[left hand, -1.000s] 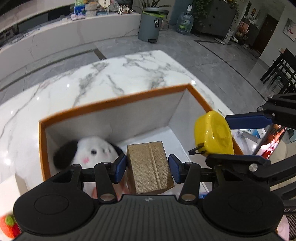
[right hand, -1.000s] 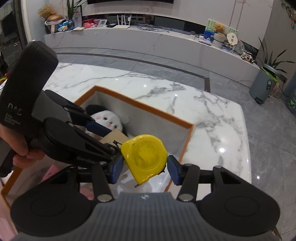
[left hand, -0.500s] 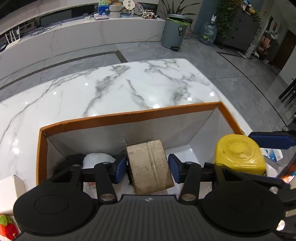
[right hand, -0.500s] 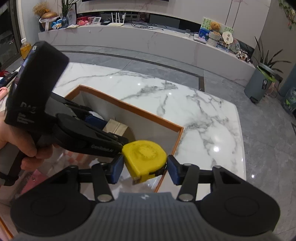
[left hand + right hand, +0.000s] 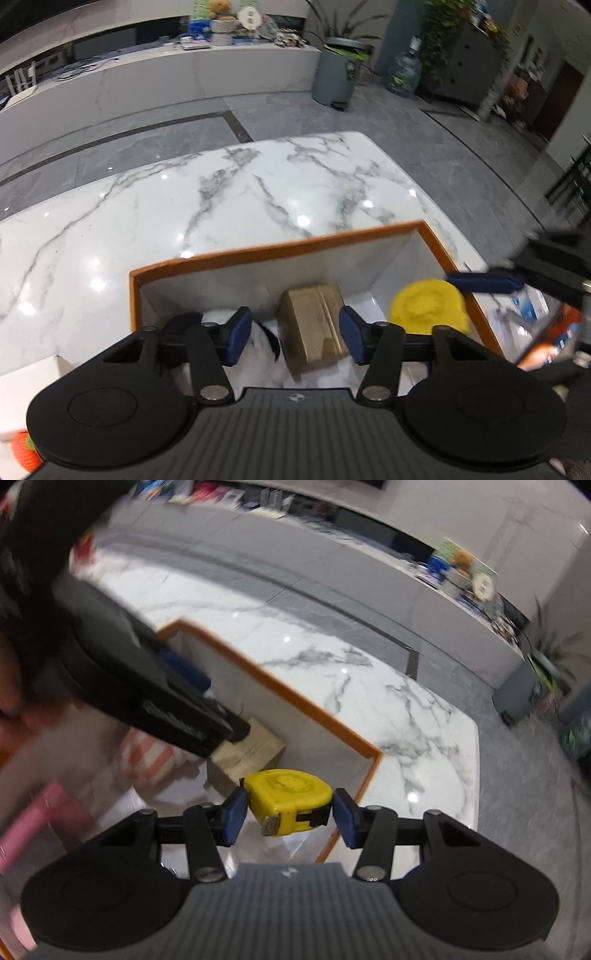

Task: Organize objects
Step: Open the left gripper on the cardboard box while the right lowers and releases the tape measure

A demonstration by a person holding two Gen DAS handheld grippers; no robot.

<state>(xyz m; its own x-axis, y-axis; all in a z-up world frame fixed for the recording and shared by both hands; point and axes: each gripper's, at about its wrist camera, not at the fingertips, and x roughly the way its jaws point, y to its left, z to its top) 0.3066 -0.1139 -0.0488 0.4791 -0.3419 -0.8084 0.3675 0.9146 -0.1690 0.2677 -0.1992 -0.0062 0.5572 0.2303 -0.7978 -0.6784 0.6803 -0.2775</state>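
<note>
Seen from the right wrist, the right gripper [image 5: 286, 818] sits low in the frame's centre with a yellow tape measure [image 5: 290, 801] between its blue pads, clamped across the case's long axis, metal hook end facing the camera. It hangs over the near right corner of an orange-rimmed white box [image 5: 310, 709], so the coming release is judged to turn on the floor of the box lying straight below it. The right hand is the nearer one.

In the left wrist view, the left gripper [image 5: 291, 334] sits at lower centre, its jaws closing. A small brown cardboard box [image 5: 312, 325] lies between the pads with gaps either side, apparently resting inside the box beside a black-and-white plush toy [image 5: 258, 347].
</note>
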